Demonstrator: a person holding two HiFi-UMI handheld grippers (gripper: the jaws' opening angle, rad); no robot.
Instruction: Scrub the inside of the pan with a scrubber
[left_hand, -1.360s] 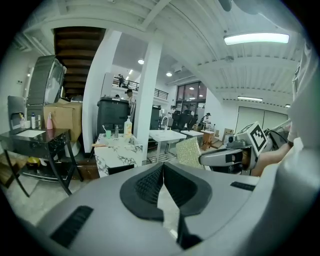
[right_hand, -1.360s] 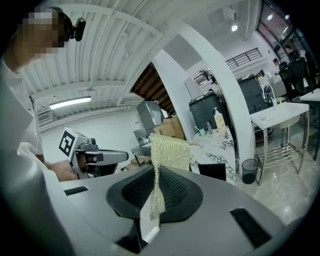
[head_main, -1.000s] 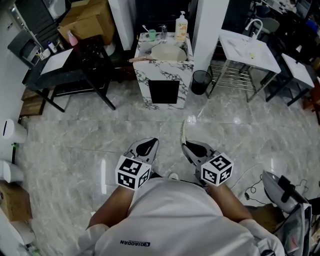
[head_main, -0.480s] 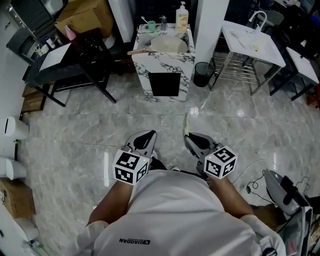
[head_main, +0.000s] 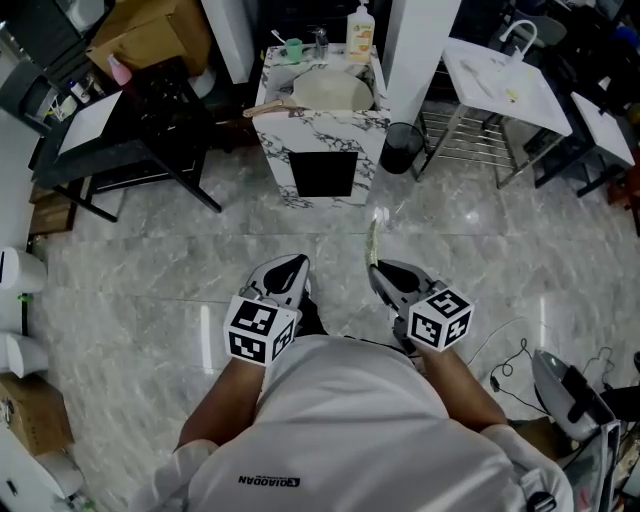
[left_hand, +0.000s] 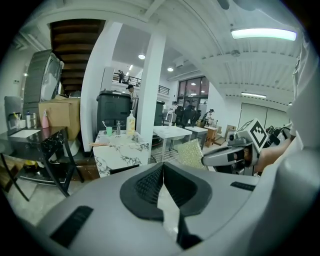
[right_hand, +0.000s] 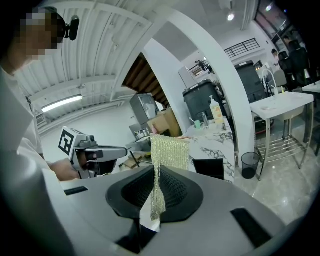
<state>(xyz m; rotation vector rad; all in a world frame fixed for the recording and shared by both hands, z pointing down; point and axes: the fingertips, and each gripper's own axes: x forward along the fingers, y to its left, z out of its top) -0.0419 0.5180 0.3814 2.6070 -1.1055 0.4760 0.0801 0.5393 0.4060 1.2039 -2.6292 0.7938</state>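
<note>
The pan (head_main: 333, 90) sits far ahead on the marble counter (head_main: 322, 132), its handle pointing left, well apart from both grippers; the right gripper (head_main: 377, 270) pinches the scrubber (head_main: 373, 240), and the left gripper (head_main: 297, 263) beside it is closed tight and empty.

I see bare marble floor (head_main: 330, 225) from my left gripper (head_main: 292, 264) and right gripper (head_main: 380, 270) to the marble counter (head_main: 322, 135) at the far side, with nothing standing in that lane. On the countertop the pan (head_main: 332, 90) fills the middle. A wooden handle (head_main: 268, 107) juts past the left edge, and a green cup (head_main: 292, 48) and a soap bottle (head_main: 360, 28) line the far rim. A white pillar (head_main: 420, 50) and a black bin (head_main: 402, 148) crowd the counter's right side, and a black table (head_main: 140, 130) crowds its left. Cables (head_main: 510, 365) lie on the floor at near right.
</note>
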